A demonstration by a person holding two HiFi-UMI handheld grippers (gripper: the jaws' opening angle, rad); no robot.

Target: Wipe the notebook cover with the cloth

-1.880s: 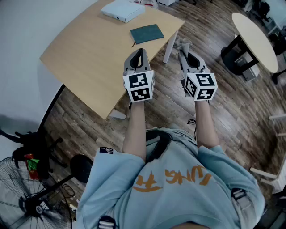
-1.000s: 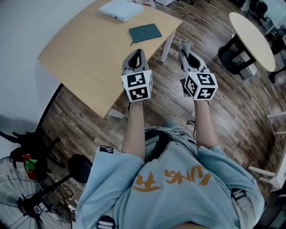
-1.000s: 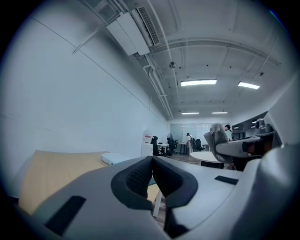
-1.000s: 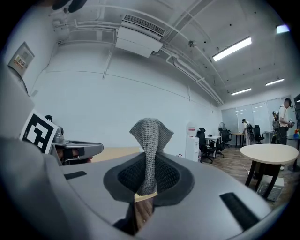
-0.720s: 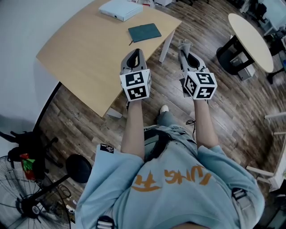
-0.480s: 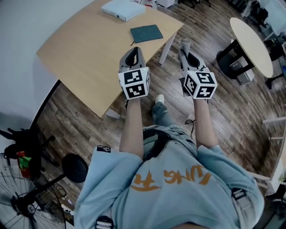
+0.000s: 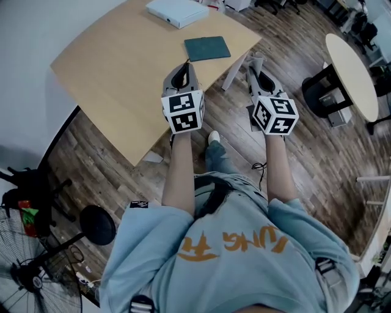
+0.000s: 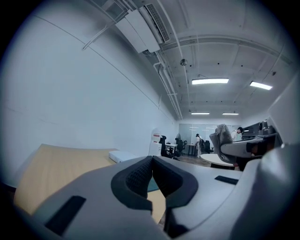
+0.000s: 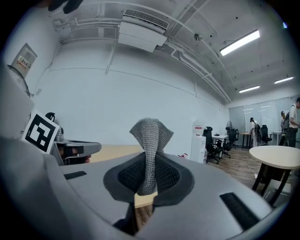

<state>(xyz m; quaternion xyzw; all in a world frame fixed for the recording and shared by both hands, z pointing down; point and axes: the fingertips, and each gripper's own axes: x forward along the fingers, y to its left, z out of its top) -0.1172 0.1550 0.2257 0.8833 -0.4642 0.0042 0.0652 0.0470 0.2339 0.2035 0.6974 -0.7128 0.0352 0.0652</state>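
A dark green notebook (image 7: 208, 48) lies flat near the far right corner of the wooden table (image 7: 110, 73). My left gripper (image 7: 183, 68) is over the table's near edge, short of the notebook, its jaws shut with nothing between them (image 8: 151, 161). My right gripper (image 7: 254, 64) hangs over the floor to the right of the table, shut on a grey knitted cloth (image 9: 150, 145) that sticks up from its jaws (image 7: 253, 61). In the left gripper view a sliver of the notebook (image 8: 151, 186) shows below the jaws.
A white flat box (image 7: 178, 11) lies on the table beyond the notebook. A white table leg (image 7: 231, 63) stands between the grippers. A round table (image 7: 349, 76) on a black base is at the right. A fan (image 7: 24, 269) and stool (image 7: 98, 225) stand at the lower left.
The person has stepped toward the table, a foot now showing below the grippers. Both grippers have come nearer the notebook, and their grip has not changed.
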